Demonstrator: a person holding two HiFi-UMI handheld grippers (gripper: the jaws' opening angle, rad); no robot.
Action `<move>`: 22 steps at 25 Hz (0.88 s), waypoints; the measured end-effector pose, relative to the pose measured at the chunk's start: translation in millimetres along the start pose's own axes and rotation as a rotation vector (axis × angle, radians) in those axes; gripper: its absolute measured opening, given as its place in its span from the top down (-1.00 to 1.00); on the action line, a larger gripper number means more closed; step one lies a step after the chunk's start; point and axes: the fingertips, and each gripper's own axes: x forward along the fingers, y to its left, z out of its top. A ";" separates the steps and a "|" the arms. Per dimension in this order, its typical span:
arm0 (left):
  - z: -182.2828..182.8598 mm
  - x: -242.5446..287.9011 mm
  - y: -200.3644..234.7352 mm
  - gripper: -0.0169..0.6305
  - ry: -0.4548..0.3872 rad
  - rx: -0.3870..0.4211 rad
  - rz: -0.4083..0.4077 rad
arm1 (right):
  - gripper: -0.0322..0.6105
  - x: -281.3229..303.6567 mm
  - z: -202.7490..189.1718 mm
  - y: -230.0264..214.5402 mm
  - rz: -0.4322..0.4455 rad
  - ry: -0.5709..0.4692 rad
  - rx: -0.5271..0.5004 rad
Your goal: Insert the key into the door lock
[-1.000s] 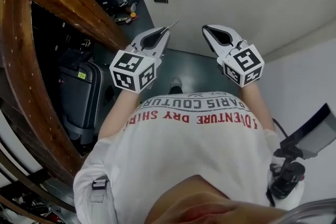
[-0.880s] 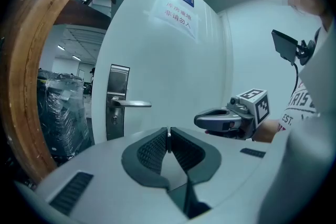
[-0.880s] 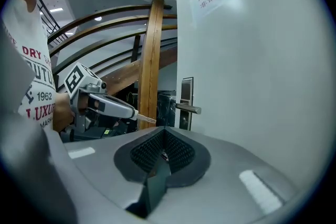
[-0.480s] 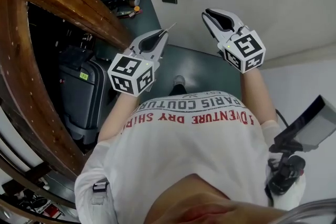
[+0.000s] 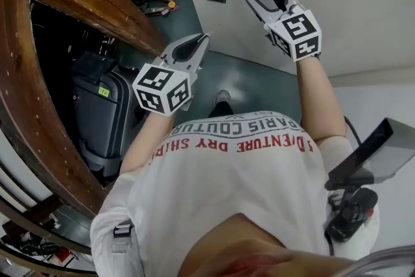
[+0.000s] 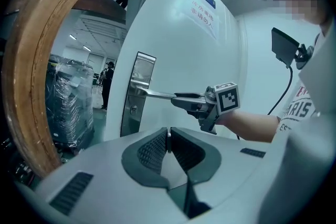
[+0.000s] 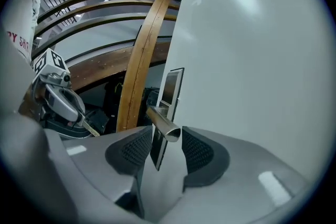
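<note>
While the left gripper (image 5: 205, 39) pinches the barely visible key (image 6: 168, 140), the right gripper's (image 7: 167, 132) jaws, just opened, straddle the handle (image 7: 159, 121).

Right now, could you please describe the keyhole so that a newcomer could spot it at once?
Look at the white door; a tall metal lock plate runs near its edge. The keyhole is the small round cylinder on that plate, just below the lever handle, which is a long bar.

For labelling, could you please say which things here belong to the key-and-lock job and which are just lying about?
Job: key, held in left gripper; lock plate; door handle; door.
Lying about: suitcase; wrapped goods; wooden arch.
</note>
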 end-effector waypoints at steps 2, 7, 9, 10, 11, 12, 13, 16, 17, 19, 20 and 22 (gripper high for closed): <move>-3.4 2.9 5.0 0.88 -0.003 -0.025 -0.005 | 0.45 4.5 -2.5 -0.1 0.008 0.000 0.010; -2.0 13.7 17.2 0.88 -0.032 -0.104 -0.001 | 0.49 7.6 -6.3 -4.0 0.000 0.005 0.017; 3.3 17.5 19.5 0.88 -0.058 -0.140 -0.003 | 0.49 7.2 -6.2 -3.6 0.003 0.011 0.018; 6.1 19.6 21.8 0.88 -0.077 -0.166 -0.003 | 0.49 7.1 -6.1 -3.3 0.003 0.014 0.020; 8.5 22.0 25.2 0.88 -0.100 -0.201 -0.002 | 0.49 7.0 -6.0 -3.2 0.003 0.016 0.023; 10.4 25.0 29.6 0.88 -0.129 -0.249 -0.003 | 0.49 7.1 -6.0 -3.3 0.003 0.017 0.027; 11.5 28.4 34.6 0.88 -0.160 -0.309 -0.008 | 0.49 7.2 -6.2 -3.5 0.001 0.018 0.030; 12.2 40.0 48.2 0.88 -0.251 -0.516 -0.033 | 0.49 7.5 -7.0 -3.9 -0.006 0.025 0.036; 11.9 43.7 52.0 0.88 -0.278 -0.578 -0.038 | 0.49 7.6 -7.2 -3.7 -0.007 0.029 0.036; 13.0 50.5 60.1 0.88 -0.334 -0.689 -0.042 | 0.49 7.7 -7.4 -3.3 -0.010 0.034 0.037; 14.1 54.0 64.7 0.88 -0.362 -0.743 -0.042 | 0.49 7.9 -7.6 -3.2 -0.010 0.036 0.038; 14.6 61.9 75.3 0.88 -0.411 -0.838 -0.032 | 0.49 8.4 -7.8 -3.1 -0.012 0.038 0.042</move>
